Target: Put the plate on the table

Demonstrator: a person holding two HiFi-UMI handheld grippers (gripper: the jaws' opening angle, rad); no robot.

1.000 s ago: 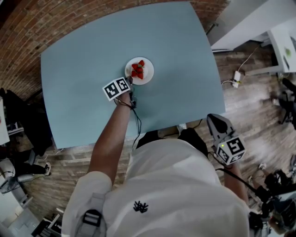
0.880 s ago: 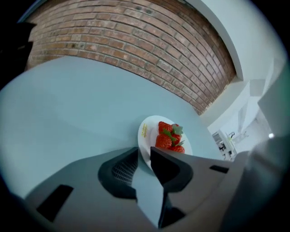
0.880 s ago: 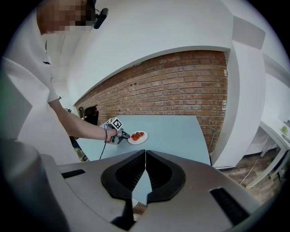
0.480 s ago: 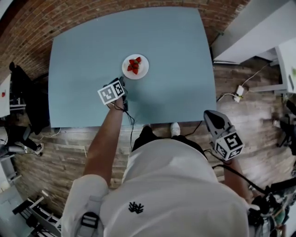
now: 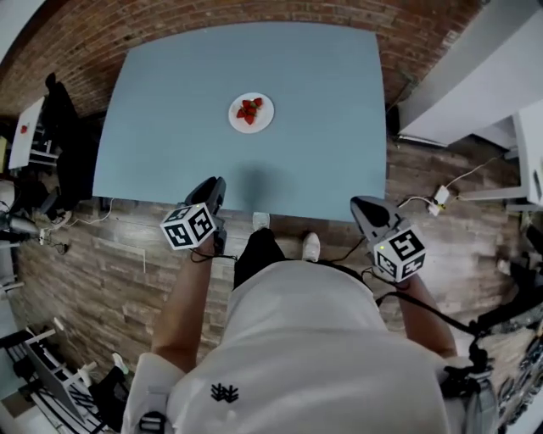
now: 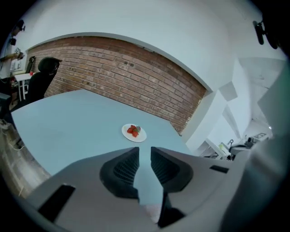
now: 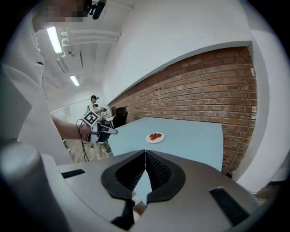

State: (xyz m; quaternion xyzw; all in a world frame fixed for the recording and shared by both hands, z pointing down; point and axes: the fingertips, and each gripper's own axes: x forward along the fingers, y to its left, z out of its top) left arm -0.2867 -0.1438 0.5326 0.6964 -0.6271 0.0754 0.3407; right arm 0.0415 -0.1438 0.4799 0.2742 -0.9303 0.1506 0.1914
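Observation:
A small white plate [image 5: 251, 112] with red strawberries [image 5: 249, 110] rests on the light blue table [image 5: 322, 102], toward its far middle. In the left gripper view the plate [image 6: 134, 132] lies well ahead of the jaws. My left gripper [image 5: 217, 182] hovers over the table's near edge, far from the plate; its jaws are closing, a narrow gap stays between them and nothing is in it [image 6: 145, 152]. My right gripper [image 5: 361, 206] hangs off the table's near right corner, jaw tips together and empty [image 7: 145, 154]. It sees the plate [image 7: 155, 137] and the left gripper [image 7: 111, 131].
A brick wall [image 5: 170, 25] runs behind the table's far edge. Black chairs and bags [image 5: 68, 136] stand at the left side. A white wall or cabinet [image 5: 475, 76] and a cable with a plug [image 5: 439, 197] lie to the right on the wooden floor [image 5: 110, 271].
The left gripper has drawn back from beside the plate to the table's near edge. The plate stays put on the table. The right gripper rose slightly toward the table corner.

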